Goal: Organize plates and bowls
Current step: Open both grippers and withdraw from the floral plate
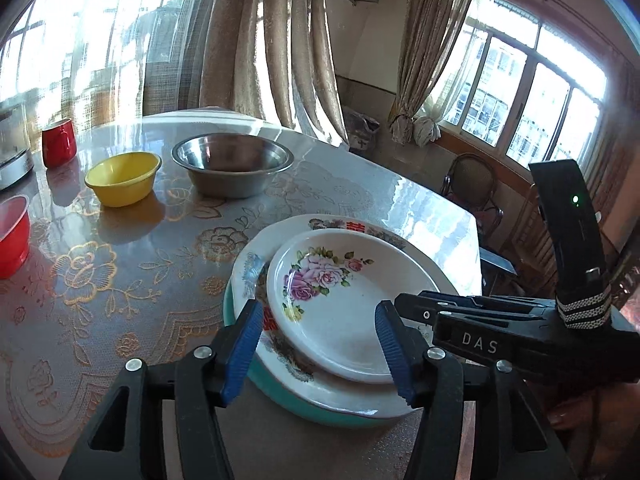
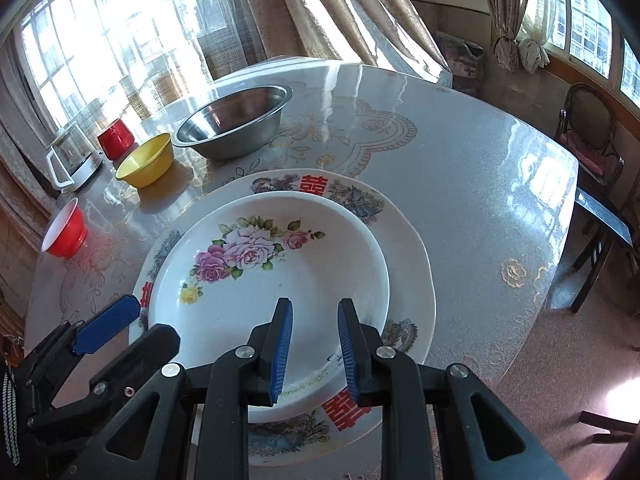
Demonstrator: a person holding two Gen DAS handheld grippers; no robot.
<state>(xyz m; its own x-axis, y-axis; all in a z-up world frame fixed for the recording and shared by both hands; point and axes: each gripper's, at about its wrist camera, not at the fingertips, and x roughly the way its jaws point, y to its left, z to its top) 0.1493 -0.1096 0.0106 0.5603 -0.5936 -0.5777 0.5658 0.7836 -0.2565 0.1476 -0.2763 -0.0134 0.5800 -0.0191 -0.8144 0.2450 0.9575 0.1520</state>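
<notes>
A white rose-patterned plate (image 1: 340, 300) (image 2: 264, 280) lies on a larger white plate with red characters (image 1: 320, 384) (image 2: 408, 280), which lies on a teal plate (image 1: 280, 394). The stack sits at the table's near edge. My left gripper (image 1: 320, 350) is open above the stack's near rim, holding nothing. My right gripper (image 2: 314, 346) is open with a narrower gap, above the rose plate's near rim, and empty. A steel bowl (image 1: 232, 164) (image 2: 236, 122), a yellow bowl (image 1: 122, 178) (image 2: 146, 160) and a red bowl (image 1: 12, 236) (image 2: 64, 232) stand apart further back.
A red mug (image 1: 58, 142) (image 2: 116, 138) and a white kettle (image 2: 74, 156) stand at the far left of the round table (image 1: 120, 280). Chairs (image 2: 592, 140) stand right of the table. Curtains and windows lie behind.
</notes>
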